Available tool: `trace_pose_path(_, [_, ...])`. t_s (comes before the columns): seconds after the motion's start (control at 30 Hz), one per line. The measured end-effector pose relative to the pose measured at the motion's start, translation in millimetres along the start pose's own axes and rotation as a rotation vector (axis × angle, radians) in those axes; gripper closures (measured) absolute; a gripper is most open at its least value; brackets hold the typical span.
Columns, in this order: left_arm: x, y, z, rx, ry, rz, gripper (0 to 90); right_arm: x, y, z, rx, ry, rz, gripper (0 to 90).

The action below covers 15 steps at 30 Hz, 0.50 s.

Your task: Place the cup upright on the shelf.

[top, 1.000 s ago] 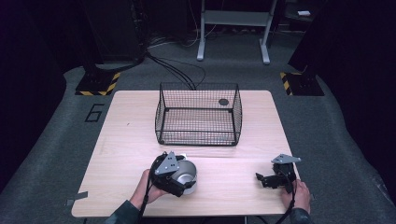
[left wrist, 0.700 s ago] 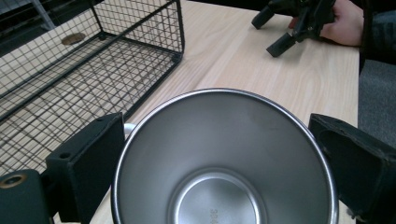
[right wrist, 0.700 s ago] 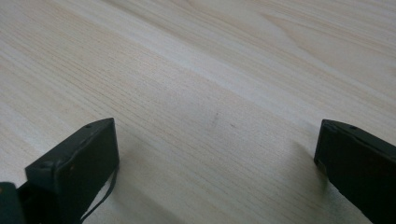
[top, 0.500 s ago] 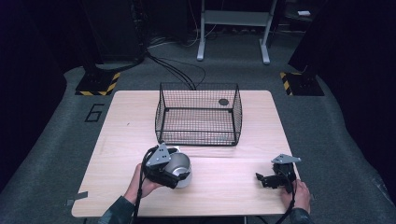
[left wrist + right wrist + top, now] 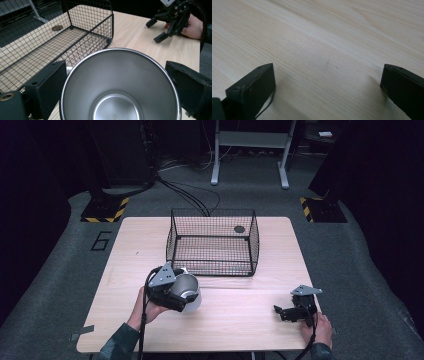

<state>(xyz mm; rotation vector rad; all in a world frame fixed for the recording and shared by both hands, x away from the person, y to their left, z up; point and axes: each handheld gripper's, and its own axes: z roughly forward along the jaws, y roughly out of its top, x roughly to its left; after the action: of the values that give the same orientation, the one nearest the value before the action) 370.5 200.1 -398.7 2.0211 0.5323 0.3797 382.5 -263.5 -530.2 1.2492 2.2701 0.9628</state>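
so left tongs [image 5: 186, 292] clamp a steel cup [image 5: 120, 85], held above the surface [image 5: 240, 320] just in front of the wire basket [image 5: 212, 242]. right tongs [image 5: 282, 311] spread wide, holding nothing, low over bare wood.

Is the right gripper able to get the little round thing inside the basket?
Probably yes. The wire basket is open on top, the right gripper is open and holds nothing, and the small disc lies alone at the far corner. It would have to come over the wall.
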Motion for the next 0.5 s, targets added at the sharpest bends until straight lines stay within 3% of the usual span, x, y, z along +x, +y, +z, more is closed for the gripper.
trace_pose_path(0.5, [14.0, 25.4, -4.0, -0.004, 0.002, 0.011, 6.7, -0.2, 0.0, 0.0, 0.0, 0.001, -0.001, 0.0])
